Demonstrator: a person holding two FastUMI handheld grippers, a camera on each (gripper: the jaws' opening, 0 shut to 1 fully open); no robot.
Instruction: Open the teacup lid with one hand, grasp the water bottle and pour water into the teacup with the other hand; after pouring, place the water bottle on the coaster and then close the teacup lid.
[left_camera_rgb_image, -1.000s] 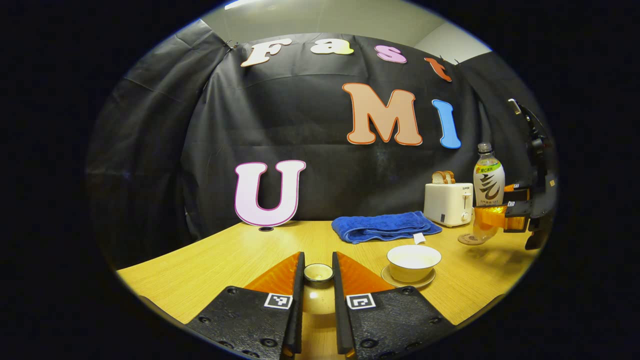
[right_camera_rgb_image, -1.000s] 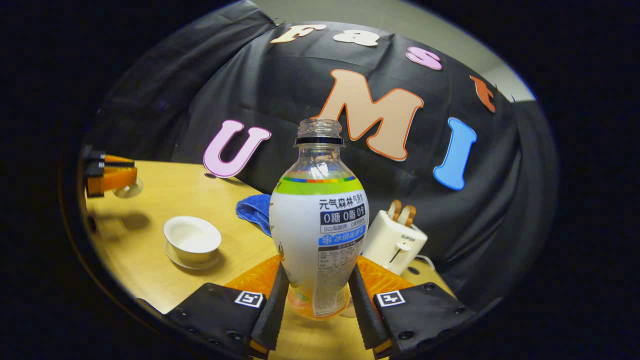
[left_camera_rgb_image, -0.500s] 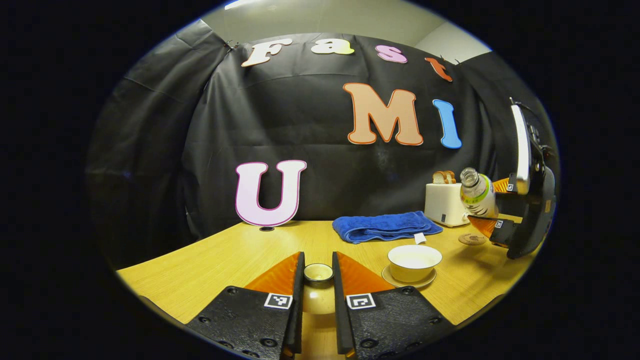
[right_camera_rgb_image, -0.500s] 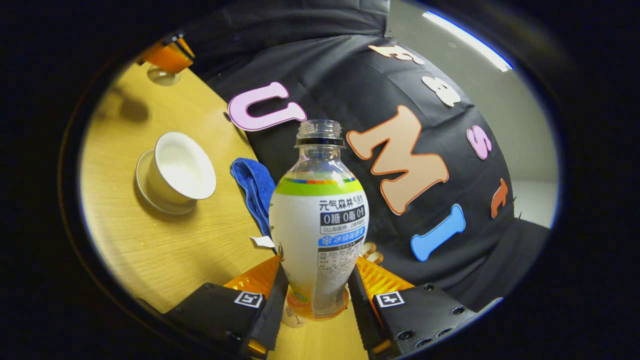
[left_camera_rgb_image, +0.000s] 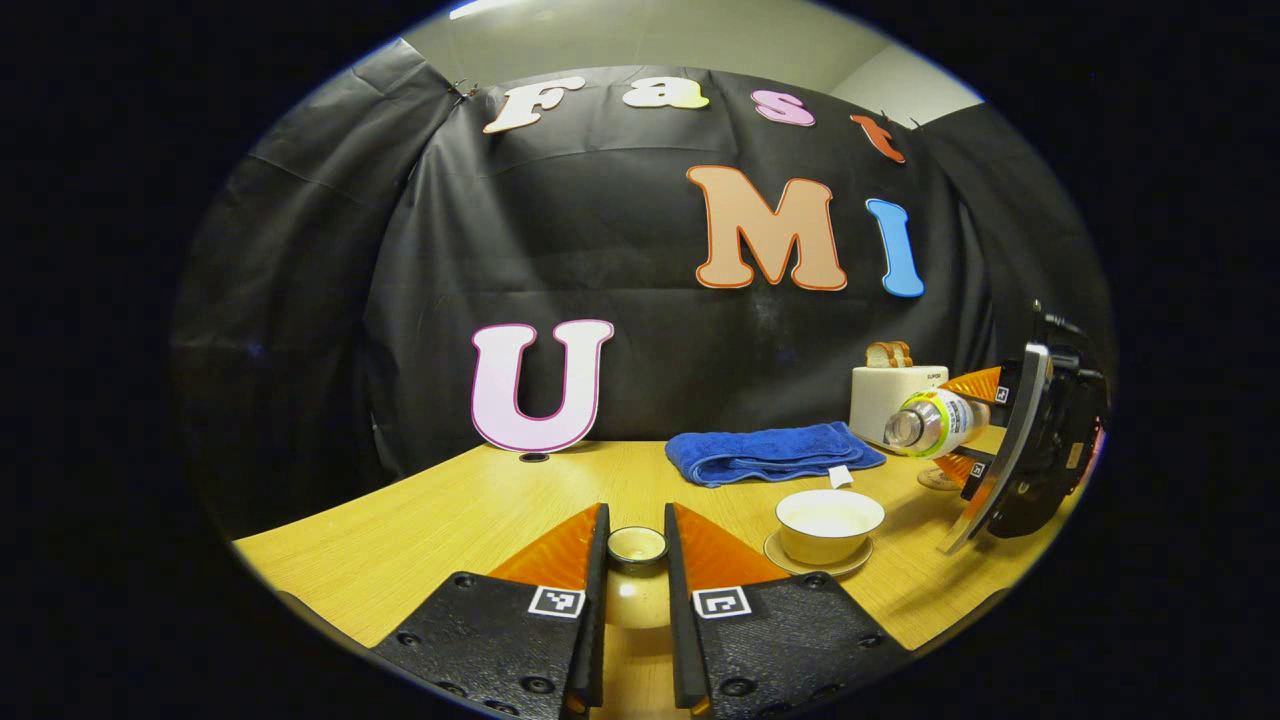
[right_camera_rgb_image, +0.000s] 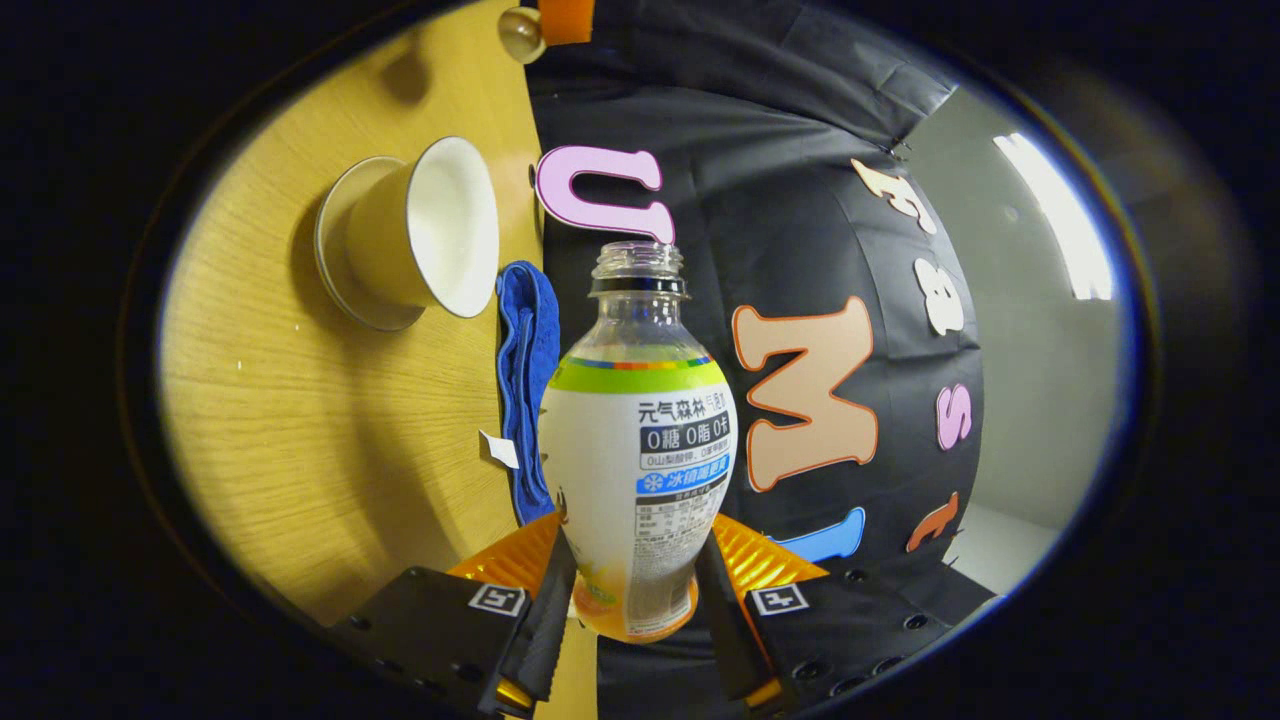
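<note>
Lid (left_camera_rgb_image: 637, 545) lifted off teacup (left_camera_rgb_image: 829, 523), clamped in left gripper (left_camera_rgb_image: 636, 560) jaws. Water bottle (right_camera_rgb_image: 637, 440) gripped by right gripper (right_camera_rgb_image: 633, 600), tipped sideways; pouring, coaster (left_camera_rgb_image: 937, 479) placement, re-lidding left.

left tongs (left_camera_rgb_image: 635, 590) level and clamped on their load; right tongs (right_camera_rgb_image: 632, 590) rolled sideways, gripping.

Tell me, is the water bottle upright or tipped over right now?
Tipped. In the left gripper view the water bottle lies almost sideways in the right gripper, its open mouth pointing toward the teacup.

Glossy teacup (left_camera_rgb_image: 829, 522), probably ceramic; wood-grain table (left_camera_rgb_image: 480, 510); terry towel (left_camera_rgb_image: 765, 452).
</note>
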